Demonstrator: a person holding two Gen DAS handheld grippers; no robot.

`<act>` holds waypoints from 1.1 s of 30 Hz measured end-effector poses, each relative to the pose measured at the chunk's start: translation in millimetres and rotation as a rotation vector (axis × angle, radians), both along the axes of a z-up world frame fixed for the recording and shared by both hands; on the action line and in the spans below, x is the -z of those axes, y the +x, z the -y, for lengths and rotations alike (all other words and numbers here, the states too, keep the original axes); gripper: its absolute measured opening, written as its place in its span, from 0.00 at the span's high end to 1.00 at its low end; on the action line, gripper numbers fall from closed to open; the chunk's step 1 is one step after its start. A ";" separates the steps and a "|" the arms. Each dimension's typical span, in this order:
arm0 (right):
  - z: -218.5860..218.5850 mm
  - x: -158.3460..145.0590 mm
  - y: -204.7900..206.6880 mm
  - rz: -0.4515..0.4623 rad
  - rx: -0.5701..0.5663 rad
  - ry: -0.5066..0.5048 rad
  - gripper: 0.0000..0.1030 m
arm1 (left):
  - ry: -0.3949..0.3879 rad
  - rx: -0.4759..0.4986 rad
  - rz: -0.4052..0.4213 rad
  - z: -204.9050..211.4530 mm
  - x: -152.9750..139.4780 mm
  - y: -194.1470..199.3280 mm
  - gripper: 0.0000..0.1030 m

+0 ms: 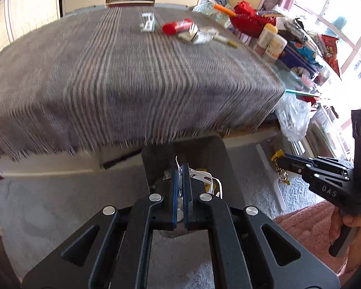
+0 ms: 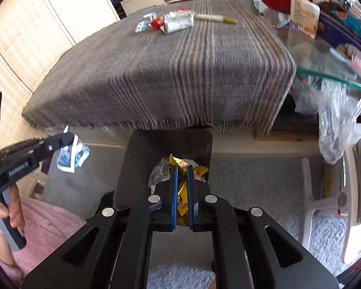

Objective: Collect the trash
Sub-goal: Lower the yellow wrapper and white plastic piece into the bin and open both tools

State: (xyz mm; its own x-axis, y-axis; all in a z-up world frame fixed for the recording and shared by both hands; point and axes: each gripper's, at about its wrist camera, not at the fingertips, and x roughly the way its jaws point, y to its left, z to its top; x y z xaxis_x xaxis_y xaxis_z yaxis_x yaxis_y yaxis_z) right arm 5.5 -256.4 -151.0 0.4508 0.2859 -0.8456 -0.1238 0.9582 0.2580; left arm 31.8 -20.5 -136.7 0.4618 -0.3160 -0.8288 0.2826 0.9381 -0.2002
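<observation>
- My left gripper [image 1: 179,175] is clenched on a white-and-blue wrapper [image 2: 72,155]; in the right view the wrapper dangles limp from the tips, off to the side of the black bin [image 2: 142,168].
- My right gripper [image 2: 183,177] is clamped on a yellow wrapper [image 2: 180,163], which sits pinched between the blue pads right over the bin's mouth.
- Both wrappers look feather-light, thin and crinkly; I judge they will flutter and slide rather than drop cleanly, so a pinch across a folded or bunched part holds best.
- The bin sits on the carpet in front of the table, already holding some crumpled foil and plastic.
- More trash waits at the table's far end on the striped cloth [image 1: 108,72]: a red tube [image 1: 177,26], a crushed white pack [image 1: 199,35] and a small white piece [image 1: 147,22].
- The tube looks stiffer and rounder, likely to roll or squirt from the pads; I would grip it across its middle.
- The crushed pack should give under pressure; take it at a flattened edge.
</observation>
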 end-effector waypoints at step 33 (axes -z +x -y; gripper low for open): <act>-20.2 102.8 54.4 -0.174 0.074 0.181 0.58 | -0.046 0.031 -0.205 36.7 125.2 12.3 0.73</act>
